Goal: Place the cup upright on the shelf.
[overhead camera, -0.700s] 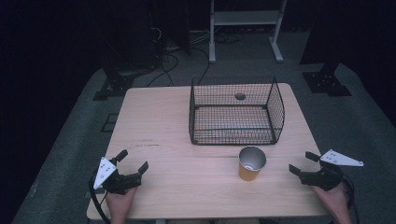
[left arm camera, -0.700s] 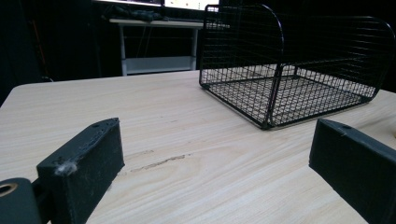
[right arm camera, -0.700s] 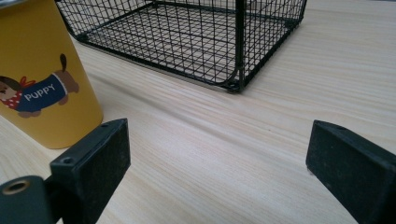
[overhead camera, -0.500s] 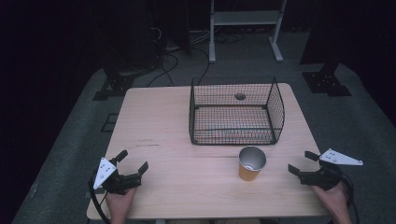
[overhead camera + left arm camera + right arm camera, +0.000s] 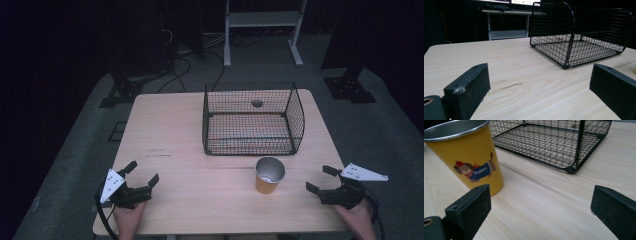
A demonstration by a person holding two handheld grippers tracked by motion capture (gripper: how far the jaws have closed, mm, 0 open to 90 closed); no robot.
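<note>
A yellow cup (image 5: 269, 175) with a metal rim and a cartoon dog print stands upright on the wooden table (image 5: 170, 130), just in front of a black wire basket (image 5: 296, 120). My right gripper (image 5: 319, 178) rests open near the table's front right corner, to the right of the cup and apart from it. In the right gripper view the cup (image 5: 466, 157) stands beyond the left jaw, and nothing is between the jaws of this gripper (image 5: 541, 195). My left gripper (image 5: 144, 172) lies open at the front left. Its view (image 5: 539, 75) looks toward the basket (image 5: 574, 32).
The basket (image 5: 579, 150) has its open top facing up. A small dark round spot (image 5: 257, 103) shows at its far side. A faint scratch (image 5: 507, 86) marks the tabletop. Beyond the table are a white-legged stand (image 5: 260, 20), dark equipment bases and cables on the grey floor.
The right gripper has drifted very slightly toward the near edge. The left gripper, the cup and the basket have stayed still.
</note>
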